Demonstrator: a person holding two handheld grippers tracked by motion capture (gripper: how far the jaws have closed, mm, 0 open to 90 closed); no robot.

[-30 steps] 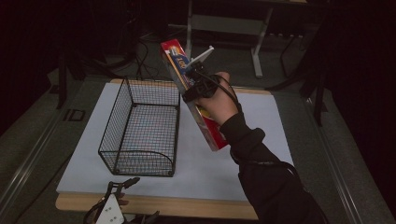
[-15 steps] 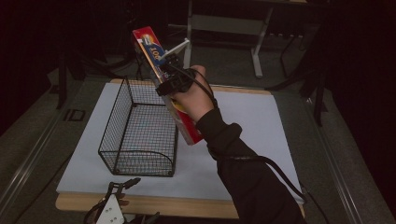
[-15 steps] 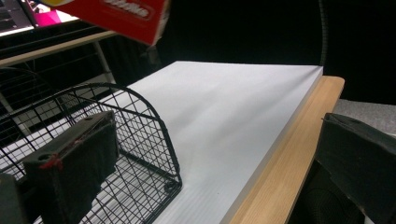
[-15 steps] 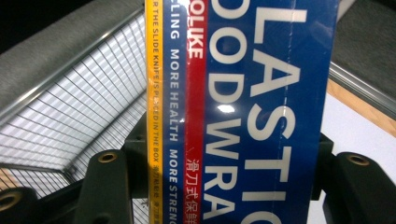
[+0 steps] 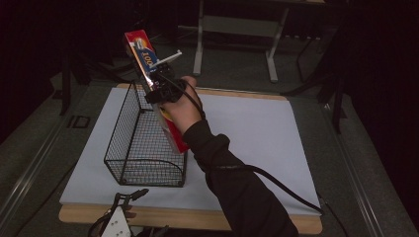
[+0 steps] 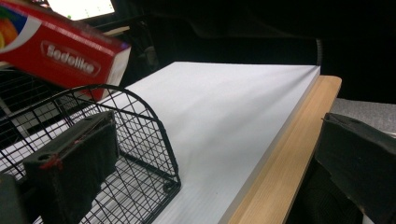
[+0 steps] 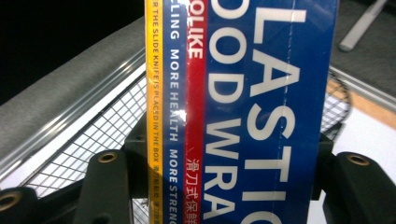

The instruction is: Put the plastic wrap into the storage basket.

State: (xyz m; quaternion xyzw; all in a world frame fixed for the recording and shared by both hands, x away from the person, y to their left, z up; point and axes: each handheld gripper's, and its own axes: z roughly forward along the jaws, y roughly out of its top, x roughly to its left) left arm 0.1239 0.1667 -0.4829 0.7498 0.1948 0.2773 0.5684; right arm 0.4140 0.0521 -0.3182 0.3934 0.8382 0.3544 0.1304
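You are holding a long red and blue box of plastic food wrap (image 5: 159, 94) in your right claw (image 5: 159, 91), a little left of centre in the upper half of the high view. The claw's two black jaws are clamping the box across its width, near its middle, and in the right gripper view the box (image 7: 243, 107) is standing between them with its white lettering running up the frame. The box is tilting, its upper end leaning toward the upper left of the high view and its lower end pointing down toward the centre. It is hanging in the air over the right-hand wall of a black wire basket (image 5: 143, 148), not resting in it.

The basket is sitting on a white sheet (image 5: 257, 143) that is covering a wooden counter (image 5: 197, 219) (its pale edge is showing along the bottom of the sheet). In the left gripper view the basket's rounded end (image 6: 140, 135) is lying in the lower left, and the red end of the box (image 6: 65, 51) is hovering above it in the upper left.

Your left claw (image 5: 121, 215) is waiting at the bottom edge of the high view, just below the basket, near the counter's edge. Its jaws are standing apart, with nothing between them.
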